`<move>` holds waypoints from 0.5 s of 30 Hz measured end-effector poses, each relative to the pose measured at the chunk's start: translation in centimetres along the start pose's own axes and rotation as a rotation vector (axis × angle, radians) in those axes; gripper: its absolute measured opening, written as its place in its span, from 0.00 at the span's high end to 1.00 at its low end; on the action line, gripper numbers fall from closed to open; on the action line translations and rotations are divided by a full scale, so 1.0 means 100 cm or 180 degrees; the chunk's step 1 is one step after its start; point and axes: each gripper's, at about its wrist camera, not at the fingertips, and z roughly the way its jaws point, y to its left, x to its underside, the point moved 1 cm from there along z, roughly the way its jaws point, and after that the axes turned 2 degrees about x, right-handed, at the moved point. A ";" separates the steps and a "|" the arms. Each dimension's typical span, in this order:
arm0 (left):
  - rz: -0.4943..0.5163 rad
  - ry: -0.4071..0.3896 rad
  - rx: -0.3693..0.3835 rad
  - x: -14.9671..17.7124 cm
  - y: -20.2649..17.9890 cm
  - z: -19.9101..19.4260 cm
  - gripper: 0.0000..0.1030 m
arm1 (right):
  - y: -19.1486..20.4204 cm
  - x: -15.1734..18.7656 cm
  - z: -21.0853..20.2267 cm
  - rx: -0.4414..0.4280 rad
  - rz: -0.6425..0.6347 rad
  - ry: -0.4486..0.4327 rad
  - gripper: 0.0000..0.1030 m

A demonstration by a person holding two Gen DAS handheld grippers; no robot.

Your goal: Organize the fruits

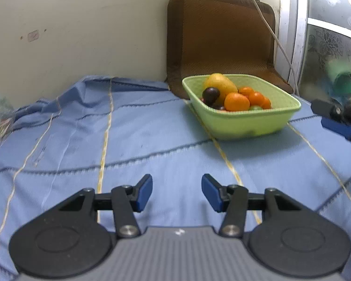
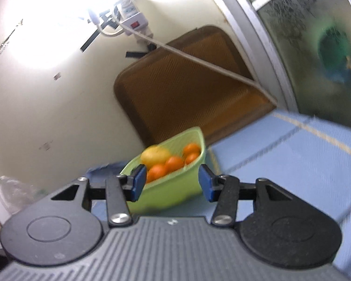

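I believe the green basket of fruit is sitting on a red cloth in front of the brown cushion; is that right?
Not quite: the cloth is blue, not red. The left wrist view shows the green basket of fruit sitting on it, in front of the brown cushion.

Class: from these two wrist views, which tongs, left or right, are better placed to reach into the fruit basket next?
Probably the right tongs: the green basket shows directly between their open fingers, while the left tongs face bare blue cloth.

Left wrist view: low over blue cloth [image 1: 152, 128], facing corner, green basket [image 1: 245, 126] at one o'clock, near. Right wrist view: tilted, closer; shares basket [image 2: 170, 187], brown cushion [image 2: 187, 89].
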 end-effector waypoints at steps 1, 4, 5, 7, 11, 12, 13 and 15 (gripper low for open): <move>-0.0013 -0.0005 -0.0021 0.004 0.000 -0.004 0.53 | 0.002 0.004 -0.004 -0.0021 0.0017 0.0050 0.49; -0.0046 -0.0044 -0.0076 0.012 0.002 -0.017 0.49 | 0.012 0.017 -0.015 -0.0109 0.0036 0.0211 0.49; -0.0067 -0.0060 -0.0097 0.017 0.002 -0.022 0.48 | 0.016 0.021 -0.018 -0.0139 0.0020 0.0251 0.49; -0.0100 -0.0079 -0.0143 0.024 0.005 -0.030 0.47 | 0.026 0.029 -0.025 -0.0198 -0.0049 0.0321 0.49; -0.0202 -0.0063 -0.0208 0.037 0.011 -0.039 0.44 | 0.041 0.040 -0.036 -0.0335 -0.0110 0.0437 0.49; -0.0242 -0.0049 -0.0219 0.039 0.013 -0.040 0.44 | 0.044 0.042 -0.038 -0.0355 -0.0124 0.0453 0.49; -0.0278 -0.0034 -0.0227 0.042 0.014 -0.042 0.44 | 0.047 0.045 -0.041 -0.0372 -0.0140 0.0470 0.49; -0.0292 -0.0031 -0.0247 0.046 0.015 -0.046 0.43 | 0.051 0.049 -0.045 -0.0392 -0.0151 0.0492 0.49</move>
